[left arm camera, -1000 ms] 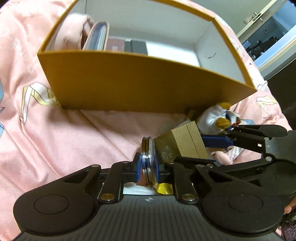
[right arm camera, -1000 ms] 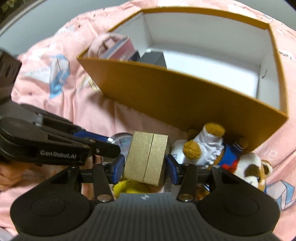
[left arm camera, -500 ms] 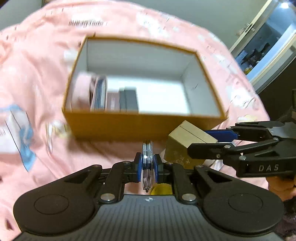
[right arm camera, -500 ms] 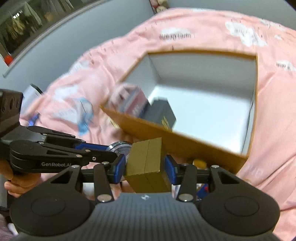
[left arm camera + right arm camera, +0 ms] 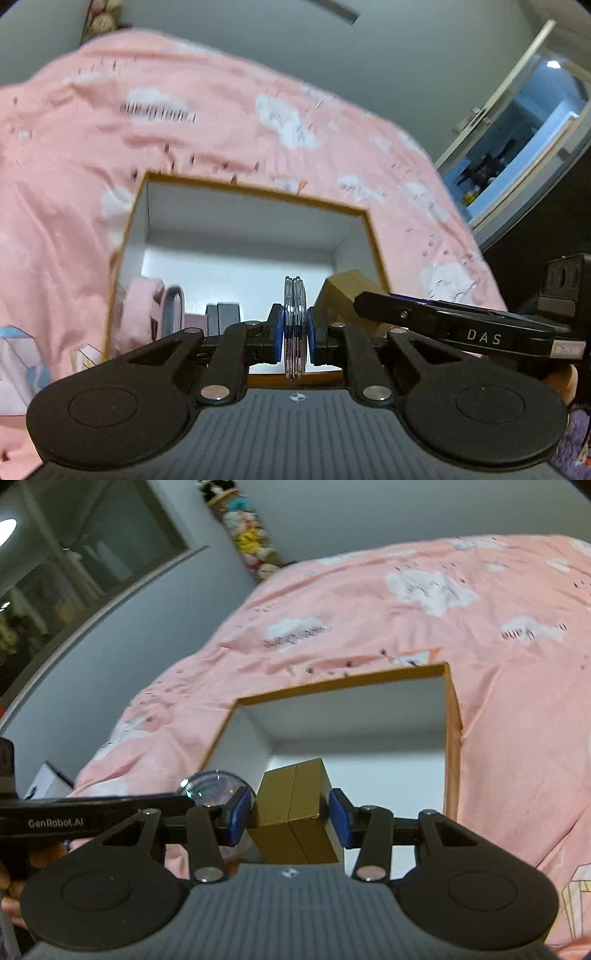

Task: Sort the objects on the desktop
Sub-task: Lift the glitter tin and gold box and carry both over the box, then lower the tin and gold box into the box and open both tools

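My left gripper (image 5: 294, 330) is shut on a round clear-and-silver disc case (image 5: 294, 325), held edge-on above the near wall of an open orange cardboard box (image 5: 255, 192) with a white inside. My right gripper (image 5: 291, 818) is shut on a small gold box (image 5: 291, 805), held over the same orange box (image 5: 343, 683). The gold box also shows in the left wrist view (image 5: 343, 291), and the disc case shows in the right wrist view (image 5: 212, 784). The two grippers are side by side, close together.
Inside the orange box, at its left end, stand a pink pouch (image 5: 142, 310), a card-like case (image 5: 173, 306) and dark small boxes (image 5: 223, 314). A pink cloud-print bedsheet (image 5: 184, 110) lies all around. A grey wall and a window are behind.
Both grippers have risen with their objects from the sheet in front of the box to above its near wall. The plush toys have dropped out of view.
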The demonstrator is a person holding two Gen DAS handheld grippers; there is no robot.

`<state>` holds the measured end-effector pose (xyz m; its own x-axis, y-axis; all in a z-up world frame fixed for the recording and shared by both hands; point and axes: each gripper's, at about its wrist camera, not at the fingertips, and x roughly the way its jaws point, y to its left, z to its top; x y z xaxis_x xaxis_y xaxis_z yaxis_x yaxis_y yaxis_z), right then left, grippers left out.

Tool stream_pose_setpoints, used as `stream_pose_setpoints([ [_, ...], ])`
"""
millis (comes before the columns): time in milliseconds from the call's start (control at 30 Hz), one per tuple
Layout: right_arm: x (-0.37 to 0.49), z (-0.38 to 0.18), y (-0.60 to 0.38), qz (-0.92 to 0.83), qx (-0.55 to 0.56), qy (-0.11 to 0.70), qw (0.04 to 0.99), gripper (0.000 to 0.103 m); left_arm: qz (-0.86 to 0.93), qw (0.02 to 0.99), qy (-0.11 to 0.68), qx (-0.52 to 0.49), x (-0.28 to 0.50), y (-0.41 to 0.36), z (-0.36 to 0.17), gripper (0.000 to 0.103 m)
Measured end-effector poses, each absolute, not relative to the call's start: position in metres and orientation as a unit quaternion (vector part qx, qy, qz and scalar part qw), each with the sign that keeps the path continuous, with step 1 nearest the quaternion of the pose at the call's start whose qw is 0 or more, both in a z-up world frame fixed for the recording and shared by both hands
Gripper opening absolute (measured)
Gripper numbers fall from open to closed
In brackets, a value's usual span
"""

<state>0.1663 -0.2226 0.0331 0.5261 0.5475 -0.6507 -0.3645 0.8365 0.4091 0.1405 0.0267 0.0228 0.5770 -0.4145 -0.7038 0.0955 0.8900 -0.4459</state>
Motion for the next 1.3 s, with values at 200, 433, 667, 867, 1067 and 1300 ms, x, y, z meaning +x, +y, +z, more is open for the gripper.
stream_pose_setpoints([
  [200, 0.187, 0.004, -0.216, 0.236, 0.108, 0.436, 0.862, 0.048, -0.133, 0.863, 0.458, -0.168, 0.165, 0.011, -0.001, 0.015],
  [433, 0.201, -0.023, -0.209, 0.215, 0.112, 0.465, 0.852, 0.048, -0.126, 0.86, 0.471, -0.153, 0.175, 0.001, -0.016, 0.014],
  [667, 0.203, -0.029, -0.206, 0.213, 0.11, 0.47, 0.849, 0.048, -0.121, 0.857, 0.477, -0.154, 0.178, 0.0, -0.028, 0.014],
  [867, 0.205, -0.035, -0.201, 0.204, 0.108, 0.473, 0.85, 0.048, -0.11, 0.858, 0.483, -0.139, 0.177, -0.001, -0.034, 0.014],
  [1067, 0.207, -0.04, -0.199, 0.198, 0.112, 0.487, 0.843, 0.049, -0.109, 0.862, 0.48, -0.119, 0.174, -0.002, -0.038, 0.014],
  [1300, 0.211, -0.044, -0.198, 0.187, 0.113, 0.504, 0.836, 0.049, -0.112, 0.865, 0.478, -0.099, 0.171, -0.006, -0.044, 0.014],
])
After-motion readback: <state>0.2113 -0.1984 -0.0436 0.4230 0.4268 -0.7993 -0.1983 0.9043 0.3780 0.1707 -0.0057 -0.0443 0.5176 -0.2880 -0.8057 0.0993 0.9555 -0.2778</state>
